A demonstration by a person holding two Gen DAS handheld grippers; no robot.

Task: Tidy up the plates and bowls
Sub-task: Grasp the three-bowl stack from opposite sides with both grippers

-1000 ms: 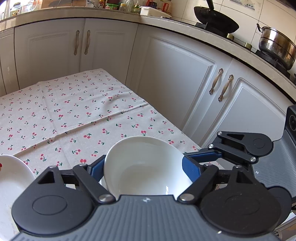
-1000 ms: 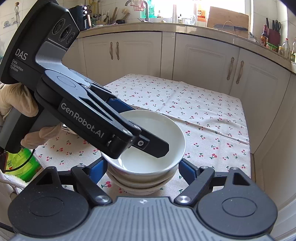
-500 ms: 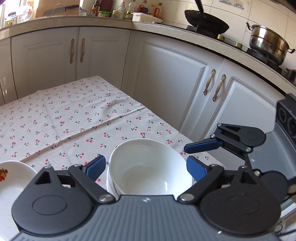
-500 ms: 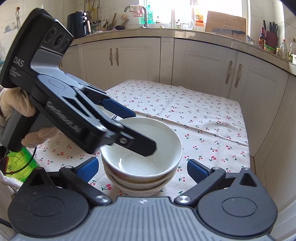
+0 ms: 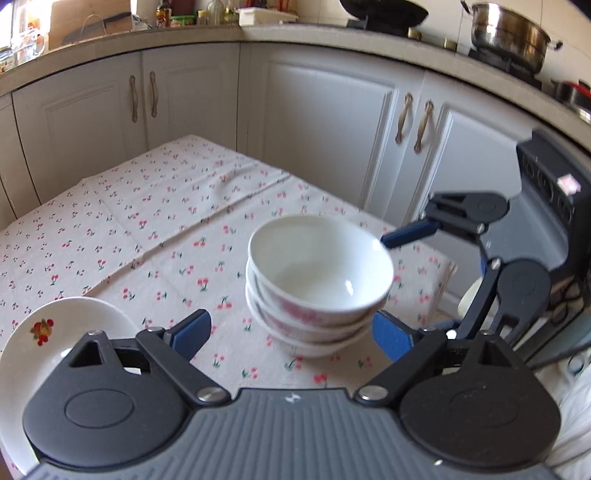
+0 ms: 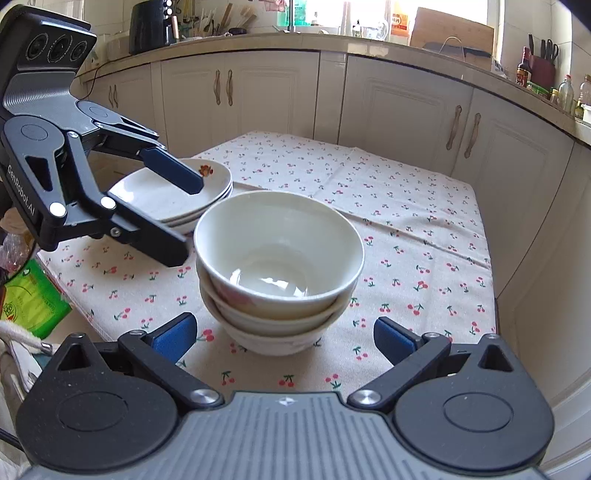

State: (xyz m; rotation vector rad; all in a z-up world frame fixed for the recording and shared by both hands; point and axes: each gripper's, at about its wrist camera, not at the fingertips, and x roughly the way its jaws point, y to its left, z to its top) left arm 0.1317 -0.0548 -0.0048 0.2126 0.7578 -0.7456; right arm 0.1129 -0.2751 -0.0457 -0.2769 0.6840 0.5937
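Note:
Three white bowls with pink patterns stand nested in a stack (image 6: 279,258) on the cherry-print tablecloth (image 6: 406,206). My right gripper (image 6: 284,339) is open wide just short of the stack, its blue pads clear of it on both sides. My left gripper (image 6: 184,218) is open too, off the stack's left side with nothing between its fingers. Behind it is a stack of white plates (image 6: 214,175) with a fruit motif. The left wrist view shows the bowl stack (image 5: 317,280) ahead of the left gripper (image 5: 291,332) and a plate (image 5: 55,332) at the lower left.
White kitchen cabinets (image 6: 399,107) wrap around the table's far and right sides. A steel pot (image 5: 506,33) and a wok sit on the counter. A green packet (image 6: 33,302) lies off the table's left edge. Bare cloth stretches beyond the bowls.
The left gripper let go of the top bowl's rim, opened and drew back to the left of the stack. The right gripper opened wide around the stack.

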